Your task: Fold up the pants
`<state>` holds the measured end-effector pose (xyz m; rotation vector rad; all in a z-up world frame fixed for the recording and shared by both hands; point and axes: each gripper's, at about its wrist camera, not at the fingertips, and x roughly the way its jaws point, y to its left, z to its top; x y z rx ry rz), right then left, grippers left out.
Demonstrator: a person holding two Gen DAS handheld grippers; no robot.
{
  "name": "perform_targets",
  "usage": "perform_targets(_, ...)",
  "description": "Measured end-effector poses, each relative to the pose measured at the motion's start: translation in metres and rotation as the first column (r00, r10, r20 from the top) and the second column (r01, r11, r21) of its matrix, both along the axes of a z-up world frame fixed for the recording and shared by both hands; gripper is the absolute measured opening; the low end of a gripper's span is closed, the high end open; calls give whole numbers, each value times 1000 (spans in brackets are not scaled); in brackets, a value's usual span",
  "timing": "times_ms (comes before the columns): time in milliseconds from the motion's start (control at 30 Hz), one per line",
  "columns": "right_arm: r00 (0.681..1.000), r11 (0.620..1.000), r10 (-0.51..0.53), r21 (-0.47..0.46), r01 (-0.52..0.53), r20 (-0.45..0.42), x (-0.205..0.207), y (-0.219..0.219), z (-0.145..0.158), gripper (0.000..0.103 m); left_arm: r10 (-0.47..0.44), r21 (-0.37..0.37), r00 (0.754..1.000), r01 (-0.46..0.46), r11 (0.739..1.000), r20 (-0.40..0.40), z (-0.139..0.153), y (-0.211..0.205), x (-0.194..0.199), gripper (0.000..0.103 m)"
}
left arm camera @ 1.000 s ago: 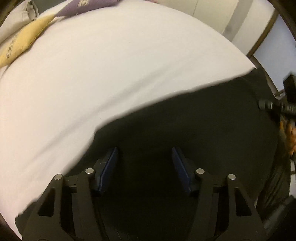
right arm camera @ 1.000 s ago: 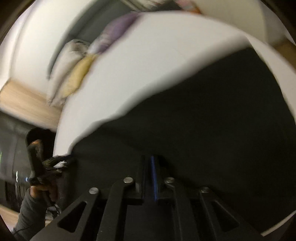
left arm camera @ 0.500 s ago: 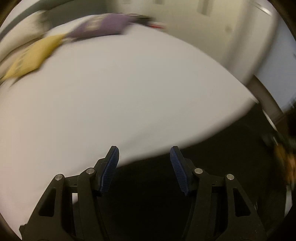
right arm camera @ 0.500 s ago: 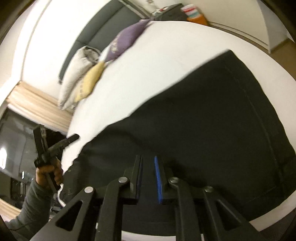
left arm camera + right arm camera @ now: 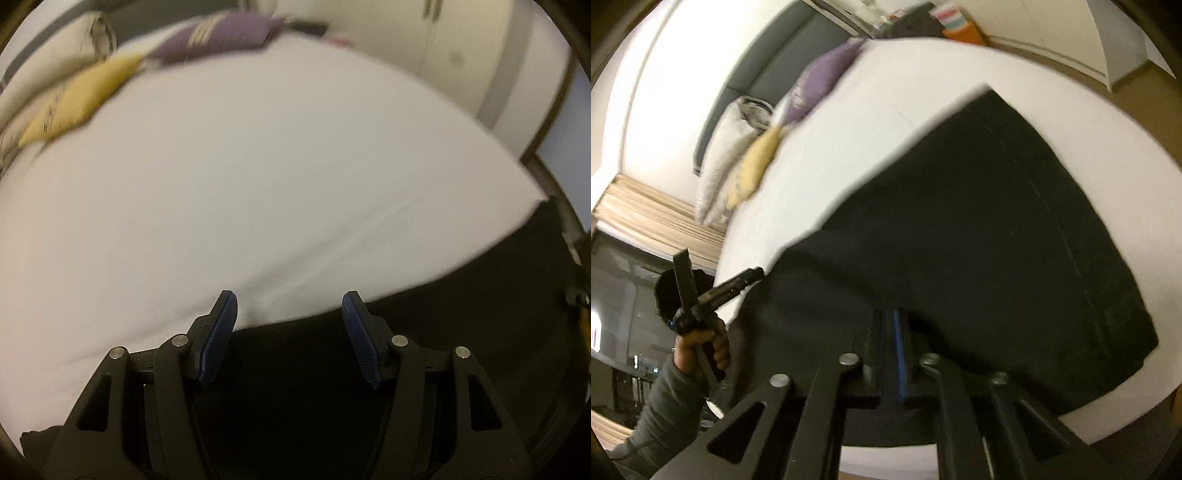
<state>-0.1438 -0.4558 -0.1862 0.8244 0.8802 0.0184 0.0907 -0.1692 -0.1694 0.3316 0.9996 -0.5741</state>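
Note:
Black pants (image 5: 979,221) lie spread flat on a white bed (image 5: 886,110). My right gripper (image 5: 888,314) hovers over their near edge. Its jaws stand a narrow slit apart and are closing, with nothing between them. In the left wrist view the pants (image 5: 406,350) fill the lower right. My left gripper (image 5: 289,297) is open with its tips at the cloth's far edge, its jaws opening slightly and empty. The right wrist view shows the left gripper (image 5: 720,291) beside the pants' left corner, held by a hand (image 5: 701,343).
A yellow pillow (image 5: 757,162), a purple pillow (image 5: 820,85) and a pale pillow (image 5: 727,147) lie at the bed's head. White wardrobe doors (image 5: 480,55) stand beyond the bed. Curtains (image 5: 646,214) hang at the left. Bare sheet (image 5: 258,184) stretches past the pants.
The left gripper drew back from over the pants to their edge and tilted up, showing more bed. The right gripper parted from fully shut, then narrowed, and pulled back, showing more of the pants.

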Motion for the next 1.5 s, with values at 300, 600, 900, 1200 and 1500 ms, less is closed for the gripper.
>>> perform_targets(300, 997, 999, -39, 15, 41, -71, -19, -14, -27, 0, -152, 30, 988, 151, 988, 30, -39, 24, -167, 58)
perform_targets(600, 994, 988, -102, -120, 96, -43, -25, -22, 40, 12, -122, 32, 992, 121, 992, 36, -18, 37, -213, 56)
perform_targets(900, 996, 995, -89, 51, 91, -29, 74, -57, -7, 3, 2, -55, 1000, -2, 998, 10, -15, 93, -215, 58)
perform_targets(1200, 981, 982, -170, 98, 161, 98, 7, -49, 31, 29, 277, -213, 958, -256, 943, 74, 30, 167, -239, 59)
perform_targets(1500, 998, 984, -50, 170, 54, -27, -1, 27, -24, 0, 421, -120, 907, -416, 901, 20, 0, 243, -235, 58)
